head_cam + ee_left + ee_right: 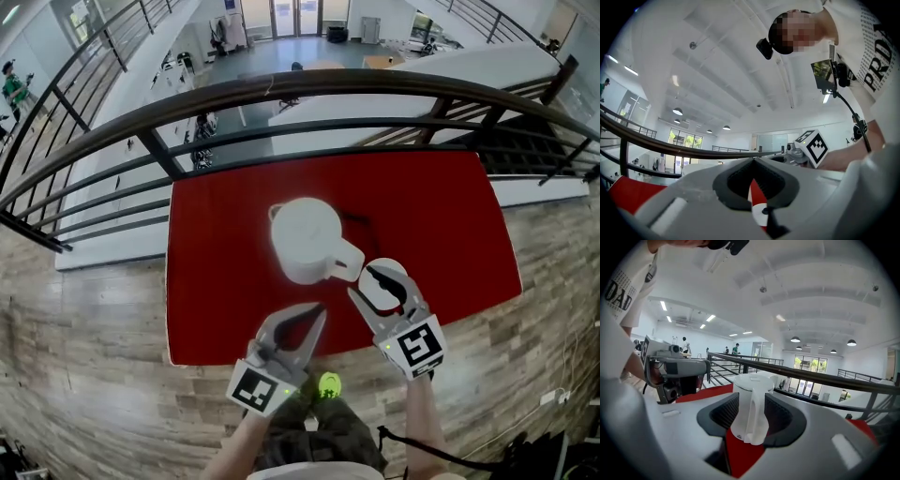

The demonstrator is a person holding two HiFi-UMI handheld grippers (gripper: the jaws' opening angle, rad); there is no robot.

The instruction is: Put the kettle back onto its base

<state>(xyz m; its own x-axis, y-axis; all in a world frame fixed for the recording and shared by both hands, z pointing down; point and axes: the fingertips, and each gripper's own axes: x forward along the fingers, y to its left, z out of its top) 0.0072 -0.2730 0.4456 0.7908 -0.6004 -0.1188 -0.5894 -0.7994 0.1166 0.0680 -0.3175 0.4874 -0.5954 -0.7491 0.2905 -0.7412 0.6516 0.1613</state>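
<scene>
The left tool point(320, 310) and the right tool point(364, 279) are pale grey with black ribbed pads point(723, 411); each carries a cube point(419, 345) with black-and-white square markers. The person wears a white T-shirt point(881, 61) with dark letters and greenish trousers point(323, 439).

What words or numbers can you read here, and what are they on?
"PRDA": person's white shirt, left gripper view, partly cut off.
"DAD", roughly: same shirt, right gripper view, partly hidden.
Kettle: tiny mark near its bottom, too small to read.
Marker cubes: black-and-white squares only, no words.
</scene>
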